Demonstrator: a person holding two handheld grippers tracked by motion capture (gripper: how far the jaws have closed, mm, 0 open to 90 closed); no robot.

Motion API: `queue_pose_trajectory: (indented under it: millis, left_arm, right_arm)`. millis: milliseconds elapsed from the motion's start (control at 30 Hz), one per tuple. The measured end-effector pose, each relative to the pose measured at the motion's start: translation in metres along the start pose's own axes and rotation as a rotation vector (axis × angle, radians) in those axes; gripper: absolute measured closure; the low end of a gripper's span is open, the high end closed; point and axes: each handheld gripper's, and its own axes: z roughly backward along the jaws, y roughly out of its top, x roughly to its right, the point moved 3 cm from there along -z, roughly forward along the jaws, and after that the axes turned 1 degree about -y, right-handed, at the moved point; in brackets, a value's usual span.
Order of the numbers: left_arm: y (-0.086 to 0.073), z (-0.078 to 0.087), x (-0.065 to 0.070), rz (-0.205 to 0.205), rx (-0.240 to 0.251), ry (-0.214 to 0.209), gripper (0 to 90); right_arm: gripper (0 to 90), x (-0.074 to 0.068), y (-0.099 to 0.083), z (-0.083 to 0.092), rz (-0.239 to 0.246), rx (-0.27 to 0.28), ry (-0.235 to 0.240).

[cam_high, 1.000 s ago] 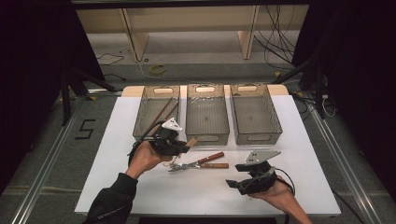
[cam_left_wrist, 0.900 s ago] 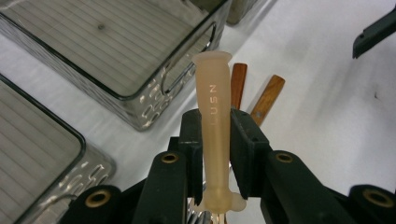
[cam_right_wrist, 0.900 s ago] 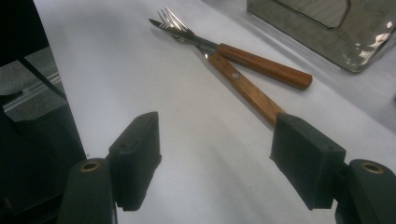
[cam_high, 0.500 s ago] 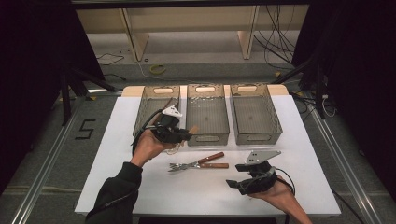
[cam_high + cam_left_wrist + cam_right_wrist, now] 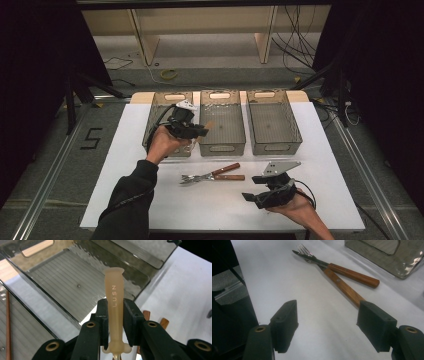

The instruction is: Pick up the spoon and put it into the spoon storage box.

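My left gripper (image 5: 201, 131) is shut on a pale, translucent utensil handle (image 5: 114, 290) marked LUSN, which stands up between its pads (image 5: 103, 315). It hovers over the near end of the left bin (image 5: 172, 96) and the middle bin (image 5: 222, 148), with the handle tip (image 5: 209, 125) pointing right. A fork (image 5: 342, 286) and a knife (image 5: 354, 276) with wooden handles lie crossed on the white table (image 5: 200, 210). My right gripper (image 5: 327, 320) rests open on the table just right of the cutlery (image 5: 210, 176), pointing at it, with nothing between its jaws.
Three clear plastic bins stand in a row at the table's far edge; the right bin (image 5: 275, 145) looks bare inside. A thin brown stick (image 5: 7, 322) lies in the bin at the left of the left gripper view. Black stands flank the table.
My left hand has lifted and moved away from the cutlery toward the bins, carrying the pale handle. The right hand, fork and knife have not moved.
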Motion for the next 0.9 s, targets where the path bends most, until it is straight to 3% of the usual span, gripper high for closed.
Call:
queue_pose_trajectory:
  millis: [467,900]
  left_arm:
    - [0.023,-0.007,-0.015,0.033,0.038,0.027,75.2]
    - [0.038,-0.024,-0.023,0.054,0.065,0.046,75.0]
  right_arm:
    - [33.3,0.001,0.0,0.0,0.001,0.002,0.001]
    - [33.3,0.001,-0.001,-0.001,0.001,0.002,0.004]
